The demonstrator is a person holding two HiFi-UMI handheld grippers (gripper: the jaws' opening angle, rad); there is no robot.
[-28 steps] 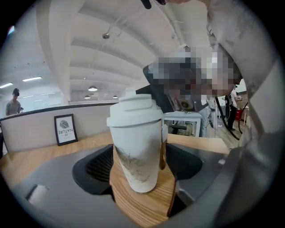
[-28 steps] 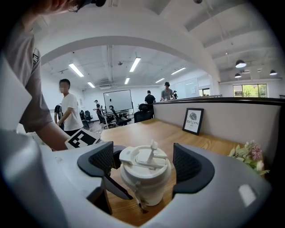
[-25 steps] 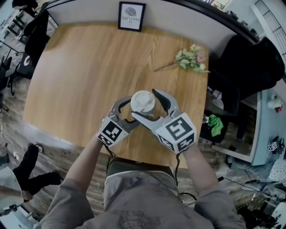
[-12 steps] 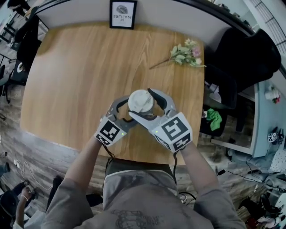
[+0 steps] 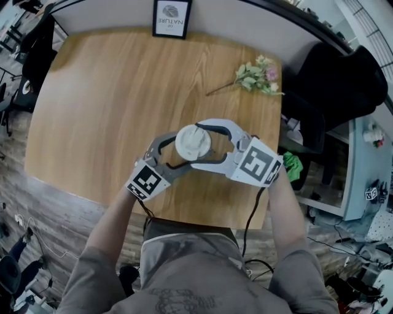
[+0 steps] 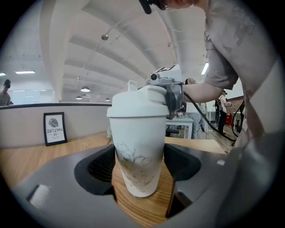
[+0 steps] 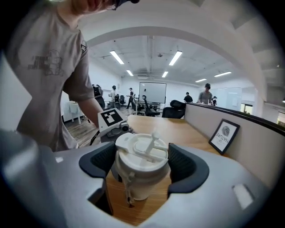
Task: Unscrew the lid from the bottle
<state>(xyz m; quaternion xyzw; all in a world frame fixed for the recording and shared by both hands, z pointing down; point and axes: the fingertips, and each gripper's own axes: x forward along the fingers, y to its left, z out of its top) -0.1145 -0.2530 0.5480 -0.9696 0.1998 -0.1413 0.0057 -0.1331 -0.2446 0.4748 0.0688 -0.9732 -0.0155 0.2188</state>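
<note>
Near the front edge of the table [image 5: 123, 92] stands the bottle [image 6: 138, 151], upright. Left gripper [image 6: 138, 164] is clamped on its body, presumably to stop it spinning, while the right gripper [image 7: 141, 165] has its jaws closing on the lid [image 7: 141, 149], pads at the rim, set to twist. Surface: bare wood, framed print [image 5: 172, 18] at the back, flower sprig [image 5: 258, 75] well off right; open office beyond, strip lights [image 7: 116, 57] on.

Head view: we look steeply down on the table [image 5: 92, 110] from well above. Left gripper view sits low, right behind its fingers [image 6: 95, 167]. Right gripper view sits behind its own fingers [image 7: 100, 162], facing back at the left. All three share the bottle [image 5: 193, 141] between the fingers.
</note>
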